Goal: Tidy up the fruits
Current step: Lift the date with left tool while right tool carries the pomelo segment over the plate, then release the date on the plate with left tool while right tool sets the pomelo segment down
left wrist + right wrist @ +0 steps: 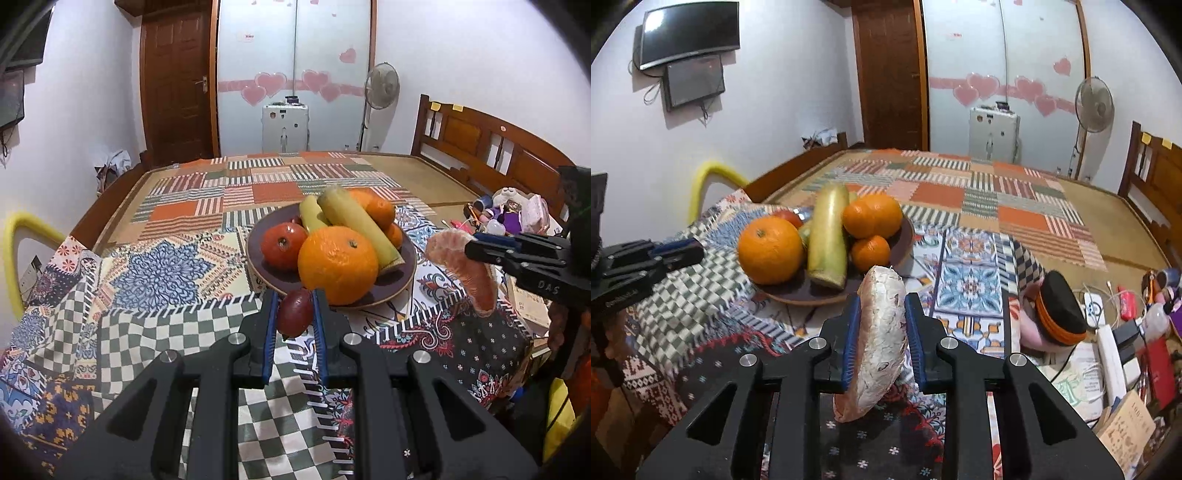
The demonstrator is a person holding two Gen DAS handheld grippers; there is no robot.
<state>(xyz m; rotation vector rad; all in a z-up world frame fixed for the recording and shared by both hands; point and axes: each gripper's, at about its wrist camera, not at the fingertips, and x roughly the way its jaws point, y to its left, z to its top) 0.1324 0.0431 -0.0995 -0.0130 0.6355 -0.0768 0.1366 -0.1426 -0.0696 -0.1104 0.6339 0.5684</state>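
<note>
Dark red grape (pixel 293 313) clamped between the blue pads of the left gripper (pixel 294 314), held just in front of the plate's near rim, above the patchwork cloth (pixel 155 266). Right gripper (pixel 880 321) pinches a peeled pomelo segment (pixel 877 343), lifted near the cloth's near edge. Beyond, brown plate (pixel 400 275) holds big orange (pixel 338 264), tomato (pixel 282 245), two yellow-green stalks (pixel 356 225), further oranges (pixel 375 208) at its far side.

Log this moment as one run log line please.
left gripper: shut on grape | right gripper: shut on pomelo segment | plate: fruit piled
</note>
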